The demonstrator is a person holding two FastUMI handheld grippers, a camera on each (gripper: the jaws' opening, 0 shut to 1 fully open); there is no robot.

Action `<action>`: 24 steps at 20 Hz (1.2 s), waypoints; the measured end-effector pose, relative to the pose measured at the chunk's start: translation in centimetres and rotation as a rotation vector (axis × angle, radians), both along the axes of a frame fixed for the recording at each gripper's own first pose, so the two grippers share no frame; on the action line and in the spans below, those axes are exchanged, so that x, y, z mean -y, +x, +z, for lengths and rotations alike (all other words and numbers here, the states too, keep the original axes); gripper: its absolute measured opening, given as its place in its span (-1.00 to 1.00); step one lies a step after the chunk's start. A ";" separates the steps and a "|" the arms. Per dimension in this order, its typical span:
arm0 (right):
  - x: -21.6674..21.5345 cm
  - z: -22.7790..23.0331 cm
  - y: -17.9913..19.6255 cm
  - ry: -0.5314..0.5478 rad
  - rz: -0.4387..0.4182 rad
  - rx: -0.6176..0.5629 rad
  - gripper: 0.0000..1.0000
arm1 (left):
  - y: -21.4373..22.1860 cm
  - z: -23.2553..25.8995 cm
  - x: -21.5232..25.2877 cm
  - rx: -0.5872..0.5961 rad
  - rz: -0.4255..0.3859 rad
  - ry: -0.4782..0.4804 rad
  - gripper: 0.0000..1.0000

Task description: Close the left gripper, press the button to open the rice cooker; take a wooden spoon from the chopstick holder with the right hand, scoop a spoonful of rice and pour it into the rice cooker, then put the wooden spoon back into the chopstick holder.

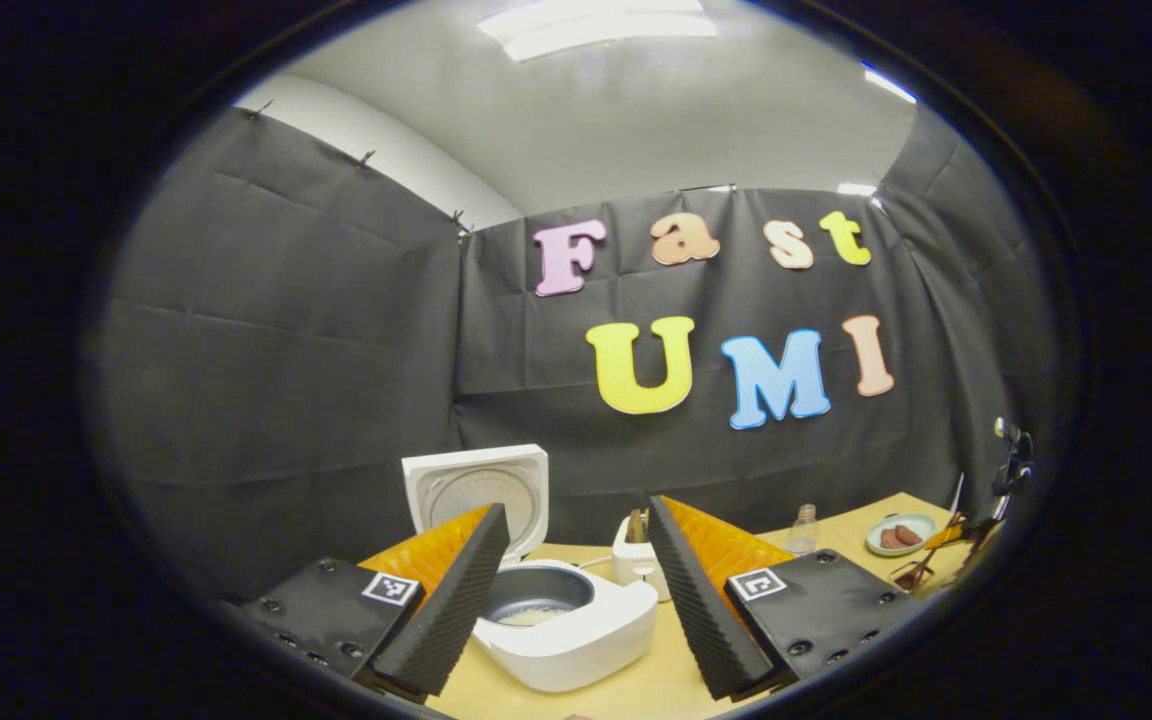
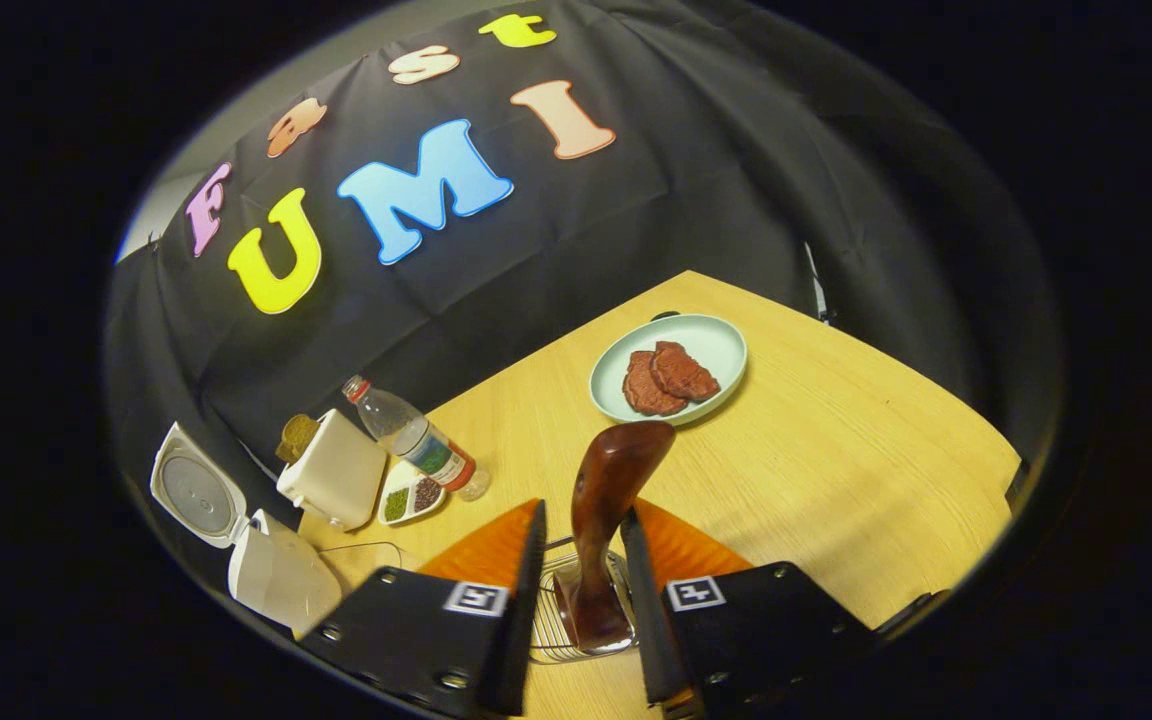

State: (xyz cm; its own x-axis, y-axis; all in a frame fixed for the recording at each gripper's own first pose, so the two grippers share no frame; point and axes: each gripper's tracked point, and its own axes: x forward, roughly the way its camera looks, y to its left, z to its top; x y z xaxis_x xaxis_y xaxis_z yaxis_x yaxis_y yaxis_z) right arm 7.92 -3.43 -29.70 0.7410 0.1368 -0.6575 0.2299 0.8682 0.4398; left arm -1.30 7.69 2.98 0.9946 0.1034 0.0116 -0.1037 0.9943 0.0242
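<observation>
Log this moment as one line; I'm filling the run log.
rice cooker: lid open | left gripper: open, empty | right gripper: fingers around wooden spoon in wire chopstick holder

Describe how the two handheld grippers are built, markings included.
Both share one design. The left gripper and right gripper each have two wedge-shaped fingers with ribbed inner pads, orange outer sides, and flat black bolted blocks, each bearing a square black-and-white marker. No cables or sleeves visible.
</observation>
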 end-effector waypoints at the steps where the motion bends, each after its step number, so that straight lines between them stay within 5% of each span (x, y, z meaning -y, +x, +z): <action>1: -0.1 -0.3 -0.1 0.002 -0.005 0.000 -0.48 | -0.2 -0.1 -0.3 0.001 0.005 -0.006 0.94; 4: -0.7 0.2 -0.3 0.007 0.013 0.001 -0.76 | 0.0 -0.2 -1.2 -0.001 0.015 -0.018 0.94; 16: -3.5 10.4 -0.8 -0.177 0.112 0.181 -0.76 | 1.2 -1.7 -2.7 0.002 -0.044 -0.081 0.93; 24: -11.5 13.2 -1.5 -0.080 0.160 0.248 -0.76 | 1.4 -3.3 -6.2 -0.014 -0.073 -0.100 0.93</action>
